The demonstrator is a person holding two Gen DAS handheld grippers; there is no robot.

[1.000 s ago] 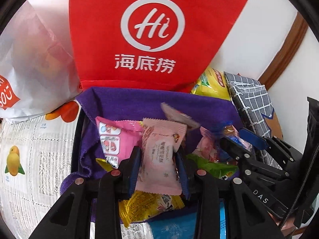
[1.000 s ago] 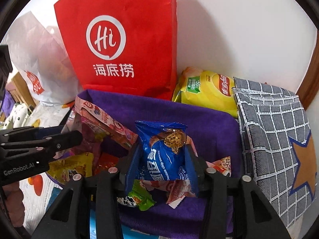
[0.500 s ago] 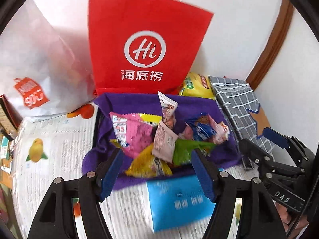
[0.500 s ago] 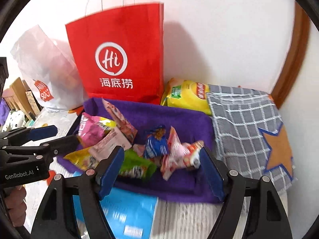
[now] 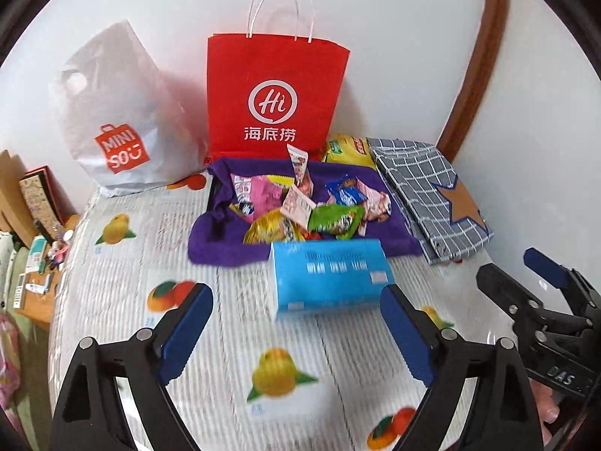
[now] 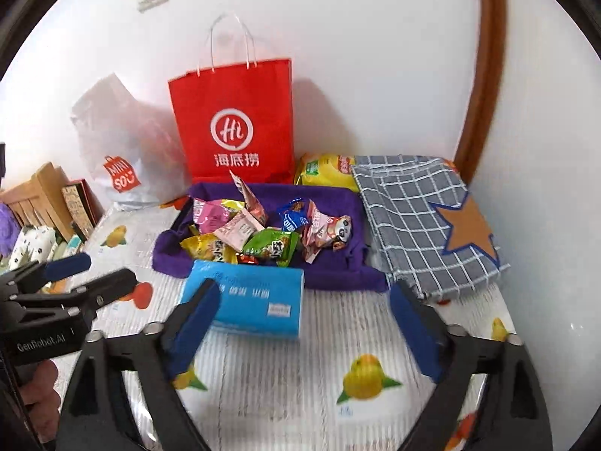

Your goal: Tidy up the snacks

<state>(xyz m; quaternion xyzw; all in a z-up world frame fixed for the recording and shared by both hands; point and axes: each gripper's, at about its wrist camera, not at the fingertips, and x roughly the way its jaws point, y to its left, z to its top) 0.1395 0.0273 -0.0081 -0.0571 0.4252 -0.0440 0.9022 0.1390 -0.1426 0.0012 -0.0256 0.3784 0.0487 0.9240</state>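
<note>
The snack packets (image 5: 300, 206) lie heaped in a loose pile on the purple cloth tray (image 5: 225, 251), at about twelve o'clock from both grippers and well apart from them. One tall packet (image 5: 298, 161) stands on edge at the back of the heap, leaning against the others; a green packet (image 6: 270, 246) and a yellow packet (image 6: 204, 246) sit at the front edge, nearest the blue tissue box (image 5: 326, 274), which touches the tray's near rim at six o'clock of the pile.

Behind the tray, at twelve o'clock, stands the red paper bag (image 5: 274, 94); a white plastic bag (image 5: 112, 112) is at ten o'clock, a yellow chip bag (image 6: 326, 169) and a checked grey pouch (image 6: 420, 218) at two o'clock.

The left gripper (image 5: 296, 334) hangs above the fruit-print tablecloth (image 5: 278, 376) with its fingers spread wide and nothing between them. The right gripper (image 6: 304, 327) is likewise released and empty.

Risks, as I judge them: the pile is loose and unsorted, so the upright packet could topple or slide off the tray if its neighbours are nudged. The tissue box blocks the near approach, and a low reach could shove it into the tray. Slick wrappers may slip from the pads or come up two at a time.
</note>
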